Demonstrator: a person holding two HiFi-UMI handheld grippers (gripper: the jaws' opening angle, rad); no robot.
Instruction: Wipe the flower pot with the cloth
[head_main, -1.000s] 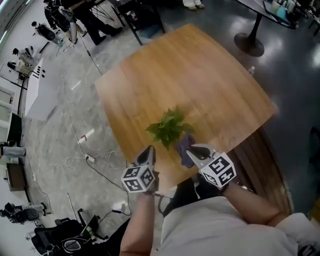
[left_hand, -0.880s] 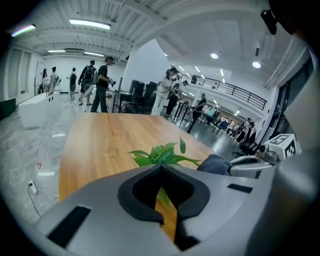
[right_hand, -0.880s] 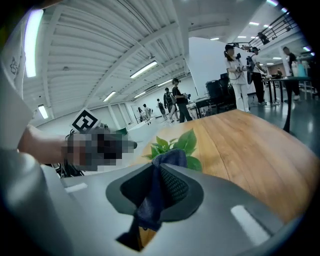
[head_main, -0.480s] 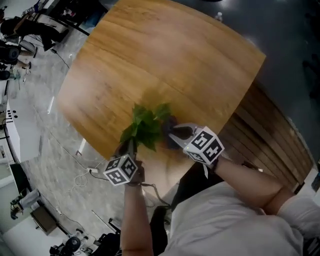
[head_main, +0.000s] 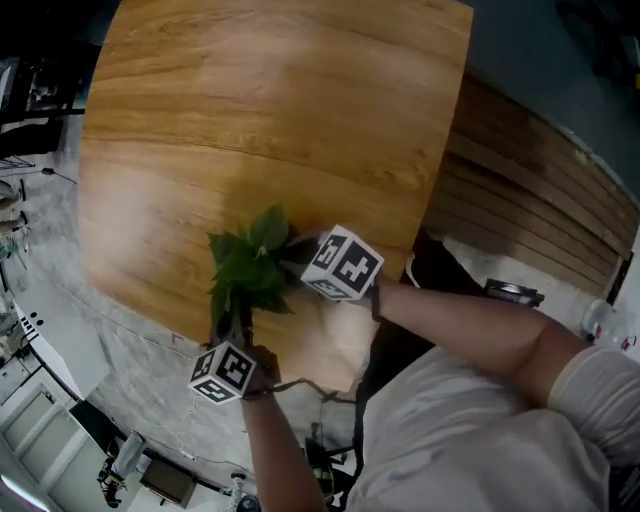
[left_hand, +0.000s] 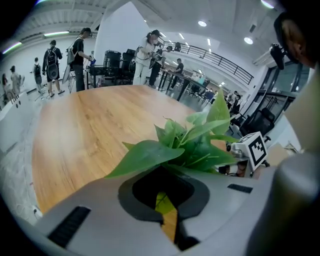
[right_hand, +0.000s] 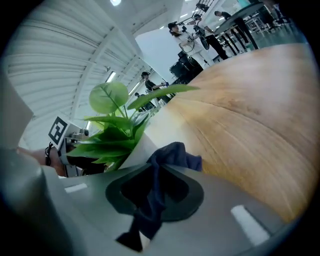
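Left gripper (left_hand: 162, 175), low in its own view, has its jaws drawn together to a thin slit, with green plant leaves (left_hand: 195, 145) just beyond. Right gripper (right_hand: 157, 167) pinches a dark blue cloth (right_hand: 172, 156), bunched against the white flower pot (right_hand: 137, 150) at centre left. Behind spreads the wooden table (right_hand: 250, 110).

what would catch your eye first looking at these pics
The green leafy plant stands out, near the edge of the wooden table closest to the person. Next, the dark blue cloth pinched in the jaws of the right gripper, close beside the leaves.
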